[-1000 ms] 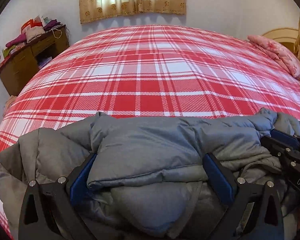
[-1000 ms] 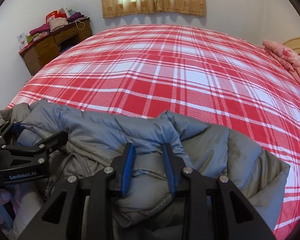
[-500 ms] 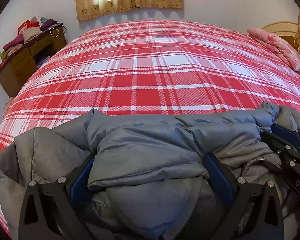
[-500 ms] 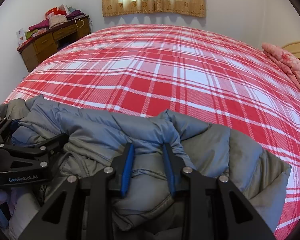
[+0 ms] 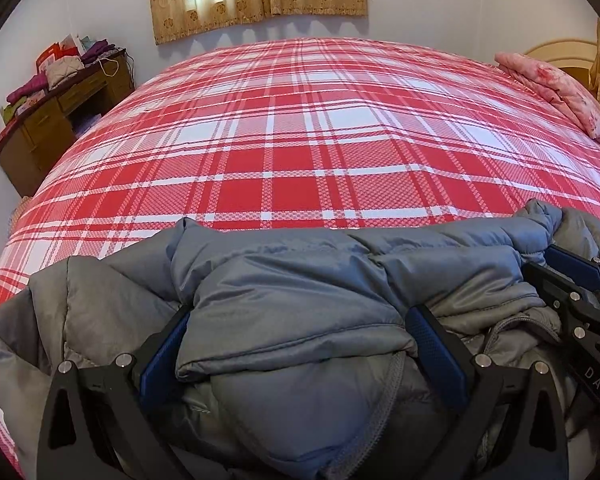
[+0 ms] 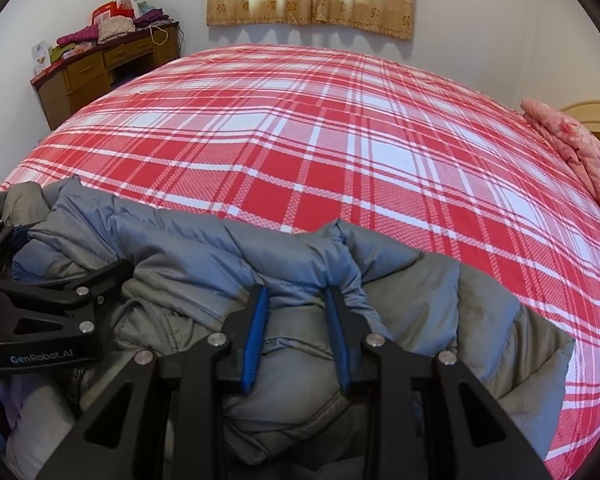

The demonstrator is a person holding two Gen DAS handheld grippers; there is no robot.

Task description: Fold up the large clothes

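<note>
Right now your right gripper (image 6: pixel 296 320) and left gripper (image 5: pixel 296 344) (jaws wider) each pinch the gray jacket (image 5: pixel 284 304), bunched lengthwise along the bed's (image 5: pixel 320 140) near edge.

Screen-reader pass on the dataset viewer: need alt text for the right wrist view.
The right gripper pinches a fold of a grey puffer jacket between its blue-padded fingers, at the near edge of a bed with a red-and-white plaid cover. The left gripper reaches into the jacket at the left.
</note>
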